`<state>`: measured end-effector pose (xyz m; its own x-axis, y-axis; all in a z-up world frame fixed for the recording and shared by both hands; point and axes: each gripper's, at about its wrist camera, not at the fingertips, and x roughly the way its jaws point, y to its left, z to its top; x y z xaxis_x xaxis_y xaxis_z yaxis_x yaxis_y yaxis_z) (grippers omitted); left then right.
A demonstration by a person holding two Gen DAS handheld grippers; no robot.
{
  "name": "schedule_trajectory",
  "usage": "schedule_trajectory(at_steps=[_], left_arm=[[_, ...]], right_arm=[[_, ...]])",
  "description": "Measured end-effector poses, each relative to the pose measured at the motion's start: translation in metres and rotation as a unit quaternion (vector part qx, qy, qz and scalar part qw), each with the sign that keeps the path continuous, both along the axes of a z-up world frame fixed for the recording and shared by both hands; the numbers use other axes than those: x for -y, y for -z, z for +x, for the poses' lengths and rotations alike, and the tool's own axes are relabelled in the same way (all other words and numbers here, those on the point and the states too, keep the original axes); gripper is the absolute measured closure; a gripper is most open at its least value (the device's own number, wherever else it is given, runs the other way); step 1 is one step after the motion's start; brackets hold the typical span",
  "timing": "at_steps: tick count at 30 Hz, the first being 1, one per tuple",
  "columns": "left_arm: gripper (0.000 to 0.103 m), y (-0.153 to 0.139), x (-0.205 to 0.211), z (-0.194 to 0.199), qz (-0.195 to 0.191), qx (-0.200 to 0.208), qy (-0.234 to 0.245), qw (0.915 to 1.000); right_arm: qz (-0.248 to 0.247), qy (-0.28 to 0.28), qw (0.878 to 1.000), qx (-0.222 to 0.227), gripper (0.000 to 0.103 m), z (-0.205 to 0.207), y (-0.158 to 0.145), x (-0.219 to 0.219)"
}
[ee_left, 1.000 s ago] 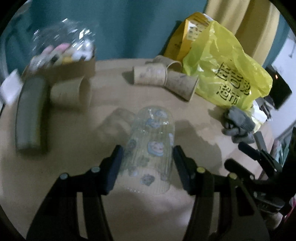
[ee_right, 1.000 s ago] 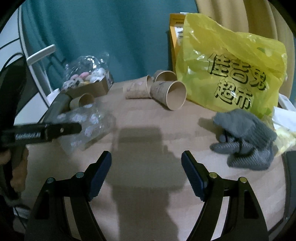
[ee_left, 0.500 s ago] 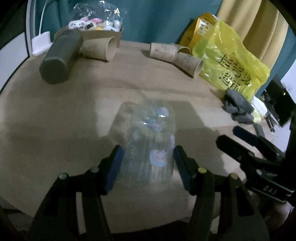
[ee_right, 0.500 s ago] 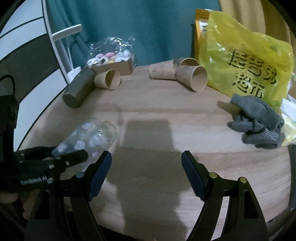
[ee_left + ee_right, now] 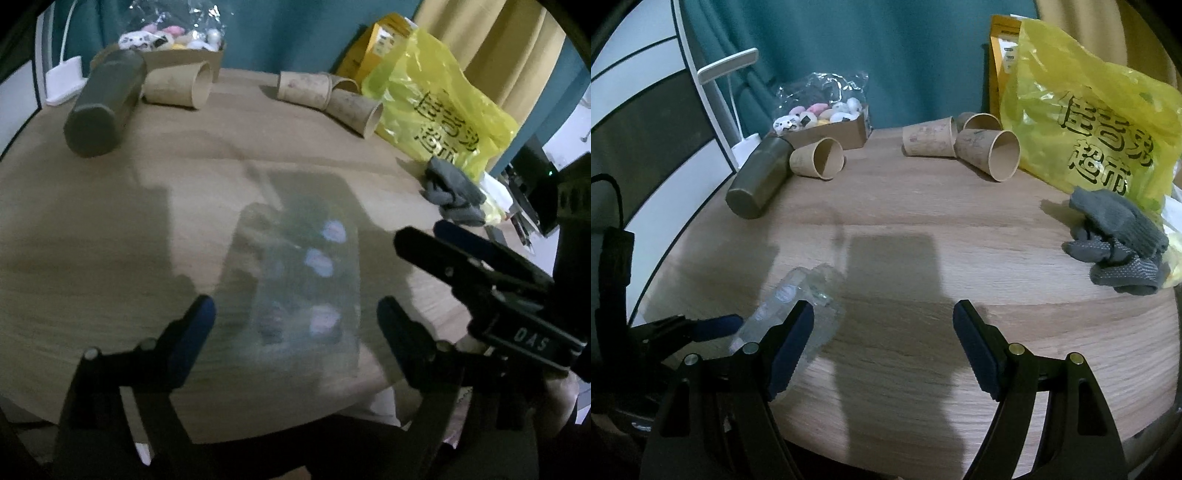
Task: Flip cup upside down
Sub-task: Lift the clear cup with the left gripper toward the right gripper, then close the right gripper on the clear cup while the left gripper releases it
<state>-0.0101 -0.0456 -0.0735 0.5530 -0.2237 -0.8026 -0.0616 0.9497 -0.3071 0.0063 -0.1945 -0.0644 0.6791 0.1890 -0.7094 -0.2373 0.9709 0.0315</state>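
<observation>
A clear plastic cup point(image 5: 295, 291) with small cartoon prints stands on the round wooden table point(image 5: 110, 221) near its front edge, blurred in the left wrist view. My left gripper point(image 5: 295, 325) is open, its blue pads standing apart from the cup on either side. The cup also shows in the right wrist view point(image 5: 801, 299), at the lower left, partly behind my right gripper's left finger. My right gripper point(image 5: 882, 347) is open and empty over the table's front edge, to the right of the cup.
Paper cups lie on their sides at the back point(image 5: 818, 158) point(image 5: 990, 153). A dark cylinder point(image 5: 757, 181) lies at the back left by a box of toys point(image 5: 827, 122). A yellow bag point(image 5: 1089, 122) and grey gloves point(image 5: 1115, 240) sit at the right.
My left gripper's fingers have spread apart and let go of the cup, which now stands on the table. Both grippers have drawn back toward the table's front edge.
</observation>
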Motion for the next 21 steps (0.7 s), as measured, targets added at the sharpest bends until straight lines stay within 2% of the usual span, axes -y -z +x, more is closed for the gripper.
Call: schedule_trajectory(at_steps=[5,14,17,21], left_arm=[[0.012,-0.004,-0.011,-0.008,-0.003,0.003,-0.006,1.0000],[0.012,-0.016,-0.048,-0.027,0.014,0.018,-0.028,0.9993],[0.012,-0.014,-0.062,-0.031,0.025,0.022,-0.037,0.9988],[0.012,-0.005,-0.076,-0.032,0.019,0.018,-0.035,0.9990]], right_arm=[[0.003,0.004,1.000,-0.008,0.022,0.001,0.002,-0.006],[0.009,-0.015,0.999,-0.045,0.022,0.011,0.008,-0.031],[0.005,-0.019,0.997,-0.080,0.022,0.021,0.013,-0.040],[-0.023,-0.028,0.991,-0.132,0.022,0.041,0.014,-0.050]])
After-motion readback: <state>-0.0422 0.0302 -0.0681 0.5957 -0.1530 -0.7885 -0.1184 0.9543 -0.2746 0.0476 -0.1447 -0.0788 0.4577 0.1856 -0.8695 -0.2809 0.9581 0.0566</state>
